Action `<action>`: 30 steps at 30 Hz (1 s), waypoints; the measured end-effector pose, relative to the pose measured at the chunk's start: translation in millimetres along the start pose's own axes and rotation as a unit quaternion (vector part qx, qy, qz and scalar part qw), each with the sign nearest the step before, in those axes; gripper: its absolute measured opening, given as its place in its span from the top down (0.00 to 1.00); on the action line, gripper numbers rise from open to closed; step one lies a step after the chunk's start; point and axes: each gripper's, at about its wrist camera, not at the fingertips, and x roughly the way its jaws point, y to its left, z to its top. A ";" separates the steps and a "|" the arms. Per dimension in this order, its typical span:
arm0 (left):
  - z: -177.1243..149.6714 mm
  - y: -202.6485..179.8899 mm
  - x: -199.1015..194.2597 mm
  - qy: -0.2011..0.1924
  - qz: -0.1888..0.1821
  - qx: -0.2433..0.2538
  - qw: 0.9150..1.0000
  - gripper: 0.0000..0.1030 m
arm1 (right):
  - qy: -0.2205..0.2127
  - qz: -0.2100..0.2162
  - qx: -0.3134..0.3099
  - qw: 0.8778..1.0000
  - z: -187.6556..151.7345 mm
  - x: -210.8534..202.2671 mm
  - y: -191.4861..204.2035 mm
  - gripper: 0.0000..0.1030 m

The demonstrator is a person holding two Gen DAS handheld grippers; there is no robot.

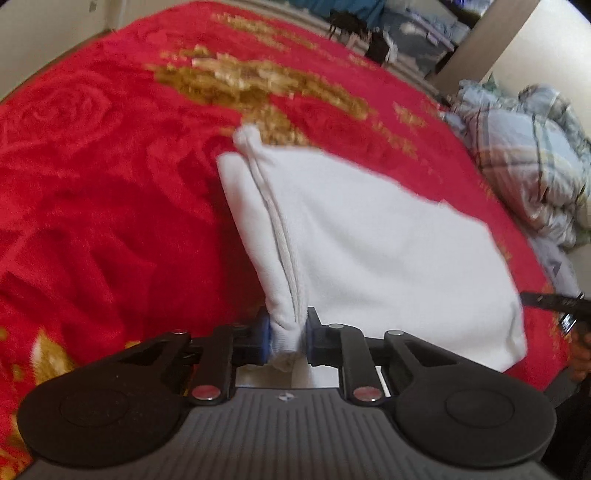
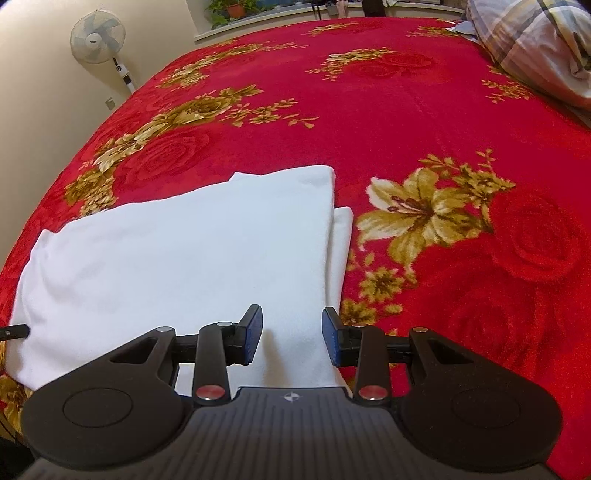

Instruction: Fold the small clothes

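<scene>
A white garment [image 1: 388, 251] lies partly folded on the red flowered blanket [image 1: 92, 166]. My left gripper [image 1: 286, 338] is shut on a bunched ribbed edge of the white garment and holds that edge lifted off the bed. In the right wrist view the same garment [image 2: 177, 258] lies flat, folded in layers. My right gripper [image 2: 291, 332] is open, its jaws standing apart over the garment's near right corner with cloth between and below them. The tip of the right gripper [image 1: 554, 302] shows at the right edge of the left wrist view.
A plaid quilt [image 1: 528, 158] is piled at the right of the bed, also in the right wrist view [image 2: 535, 44]. A standing fan [image 2: 98, 35] is by the wall at left. Clothes [image 1: 388, 26] are heaped beyond the bed's far edge.
</scene>
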 end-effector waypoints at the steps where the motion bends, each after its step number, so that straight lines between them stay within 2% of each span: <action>1: 2.4 0.5 -7.0 -0.009 -0.008 -0.005 1.000 0.82 | -0.002 -0.001 0.001 1.000 0.6 0.0 0.6 0.64; 5: 7.4 -0.5 -35.2 -0.026 -0.033 0.006 0.999 0.83 | -0.014 -0.002 0.002 1.000 3.2 -1.8 4.4 0.64; 11: 10.7 31.9 -75.7 -0.050 -0.013 -0.025 0.998 0.83 | -0.028 -0.003 0.016 0.999 7.3 -7.4 4.4 0.64; 14: 9.3 41.7 -72.0 -0.023 -0.009 -0.030 0.999 0.82 | -0.034 -0.004 0.021 0.999 9.0 -10.8 3.1 0.64; 17: 8.4 31.2 -57.5 -0.006 0.006 -0.009 1.000 0.82 | -0.037 -0.008 0.027 0.999 12.2 -12.5 1.3 0.64; 19: 10.6 22.6 -59.6 -0.016 -0.020 -0.016 1.000 0.82 | -0.044 -0.007 0.035 0.998 16.1 -15.8 0.2 0.64; 24: 31.2 -34.4 -70.9 -0.045 -0.094 -0.006 0.995 0.82 | -0.074 0.007 0.036 0.997 26.6 -30.9 0.8 0.64; 27: 39.3 -99.0 -62.1 -0.043 -0.128 0.031 0.990 0.82 | -0.087 0.014 0.031 0.996 32.0 -37.8 -1.1 0.64; 30: 41.0 -172.5 -34.6 -0.024 -0.159 0.067 0.985 0.83 | -0.095 0.022 0.042 0.994 37.2 -42.4 -8.7 0.64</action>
